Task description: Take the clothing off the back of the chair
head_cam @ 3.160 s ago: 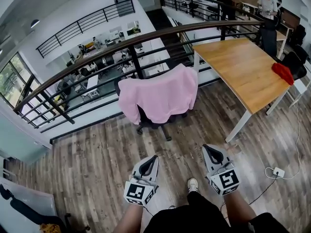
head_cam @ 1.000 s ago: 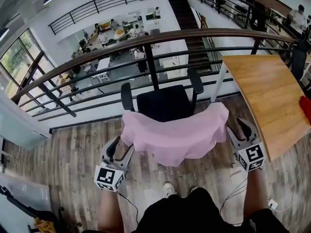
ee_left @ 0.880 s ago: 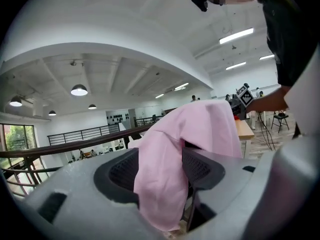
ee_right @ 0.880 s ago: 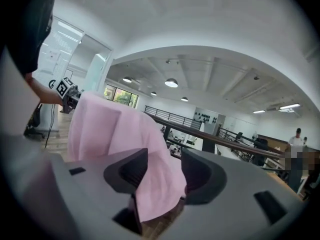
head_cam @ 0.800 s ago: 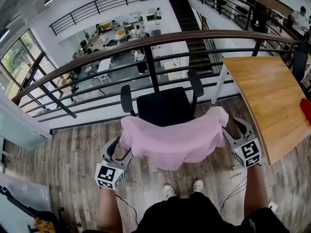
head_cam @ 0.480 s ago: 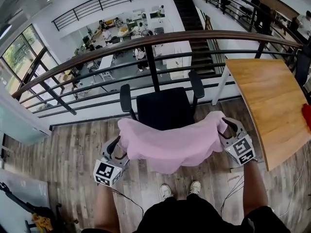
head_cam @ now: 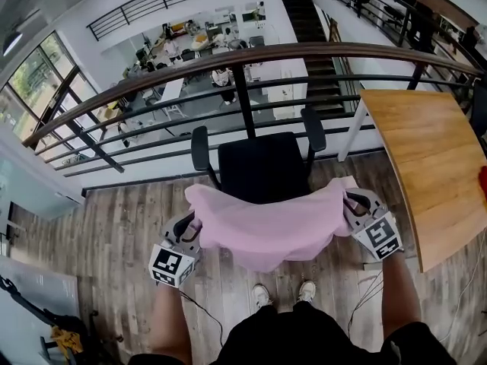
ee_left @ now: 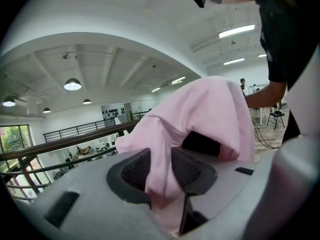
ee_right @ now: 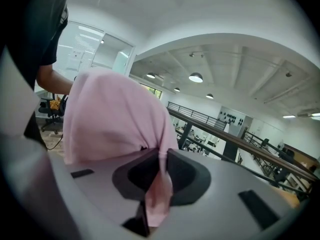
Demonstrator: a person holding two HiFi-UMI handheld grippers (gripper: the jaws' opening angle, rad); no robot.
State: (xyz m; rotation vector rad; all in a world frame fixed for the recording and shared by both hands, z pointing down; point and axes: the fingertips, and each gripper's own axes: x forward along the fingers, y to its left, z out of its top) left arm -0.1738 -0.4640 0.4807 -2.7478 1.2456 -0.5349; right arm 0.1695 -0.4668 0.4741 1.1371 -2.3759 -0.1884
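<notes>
the pink shirt (head_cam: 262, 226) lay over the back of the chair (head_cam: 262, 166). the left gripper (head_cam: 188, 229) and right gripper (head_cam: 351, 204) had just squeezed shut, one pinching each end, so it could lift off evenly.

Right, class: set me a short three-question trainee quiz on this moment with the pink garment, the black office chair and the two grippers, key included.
1. True or false: the left gripper and the right gripper each pinch one end of the pink cloth garment.
2. Where does the black office chair stand? A) right in front of the metal railing B) on the staircase C) tipped on its side
3. Fill in: the rectangular table right of the chair in the head view has a ____ top.
Key: 1 true, both pairs of jaws have just been closing, with cloth between them; 2 A; 3 wooden.
</notes>
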